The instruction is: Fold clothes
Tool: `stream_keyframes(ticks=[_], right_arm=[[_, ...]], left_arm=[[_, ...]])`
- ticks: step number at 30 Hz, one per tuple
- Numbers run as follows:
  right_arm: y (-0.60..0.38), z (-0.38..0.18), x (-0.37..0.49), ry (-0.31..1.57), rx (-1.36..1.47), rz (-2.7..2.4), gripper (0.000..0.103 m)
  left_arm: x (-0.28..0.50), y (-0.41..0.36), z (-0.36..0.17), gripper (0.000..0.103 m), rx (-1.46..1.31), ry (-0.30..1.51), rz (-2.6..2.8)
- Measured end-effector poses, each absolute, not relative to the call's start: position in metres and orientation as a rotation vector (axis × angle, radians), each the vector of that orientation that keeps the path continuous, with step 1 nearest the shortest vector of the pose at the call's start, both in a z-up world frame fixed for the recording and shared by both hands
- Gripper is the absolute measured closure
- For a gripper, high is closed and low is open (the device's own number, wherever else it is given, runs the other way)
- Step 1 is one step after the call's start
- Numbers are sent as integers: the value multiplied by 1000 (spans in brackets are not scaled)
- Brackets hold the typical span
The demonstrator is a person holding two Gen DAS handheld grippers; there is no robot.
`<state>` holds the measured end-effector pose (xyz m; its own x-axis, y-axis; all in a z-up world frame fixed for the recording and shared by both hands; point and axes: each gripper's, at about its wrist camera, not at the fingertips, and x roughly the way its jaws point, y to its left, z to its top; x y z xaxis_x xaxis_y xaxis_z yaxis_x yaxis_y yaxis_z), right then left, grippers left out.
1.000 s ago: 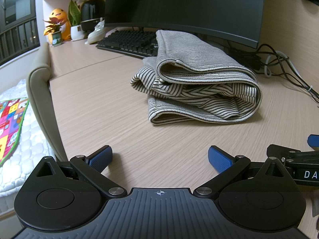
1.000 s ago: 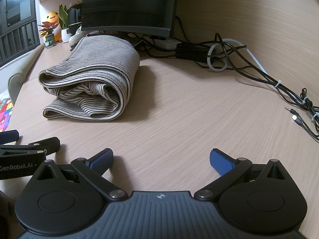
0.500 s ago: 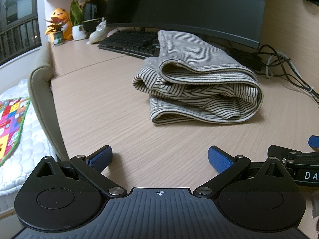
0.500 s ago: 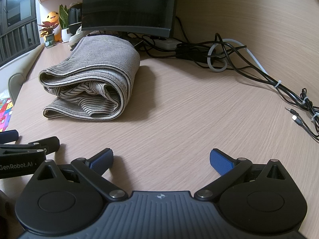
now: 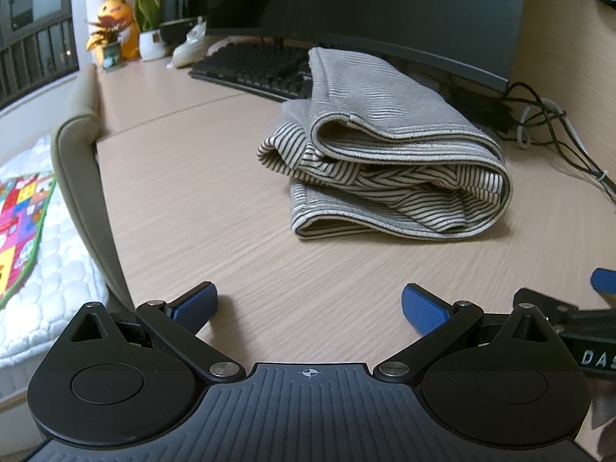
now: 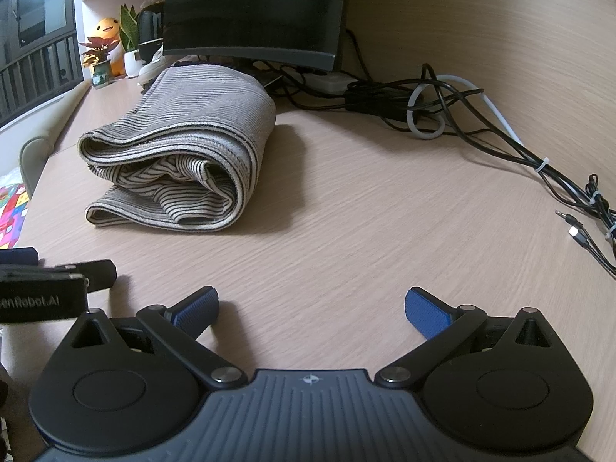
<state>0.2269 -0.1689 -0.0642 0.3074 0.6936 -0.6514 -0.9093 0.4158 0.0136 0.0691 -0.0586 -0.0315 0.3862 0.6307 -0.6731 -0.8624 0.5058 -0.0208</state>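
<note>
The folded striped cloth (image 5: 389, 158) lies mid-frame on the surface (image 5: 200, 200), its long side running away toward the monitor (image 5: 365, 11). The left tool (image 5: 308, 304) and right tool (image 6: 312, 308) are wide open, holding nothing

I see the folded garment (image 5: 389, 161) striped grey and off-white, with bolder black-and-white stripes on its inner layers. The desk (image 5: 200, 208) is pale wood grain. My left gripper (image 5: 310, 306) and right gripper (image 6: 312, 308) are black with blue pads (image 5: 423, 308). Monitor (image 5: 365, 11) and keyboard (image 5: 254, 65) are black. I note an orange-yellow figure (image 5: 115, 19) and a multicoloured patchwork mat (image 5: 19, 227).
</note>
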Motion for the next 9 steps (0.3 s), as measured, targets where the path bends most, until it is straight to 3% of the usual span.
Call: stream_keyframes(ticks=[9], right_arm=[[-168, -63, 228, 651, -401, 1098, 0]], left_arm=[[68, -59, -22, 0, -333, 636, 955]])
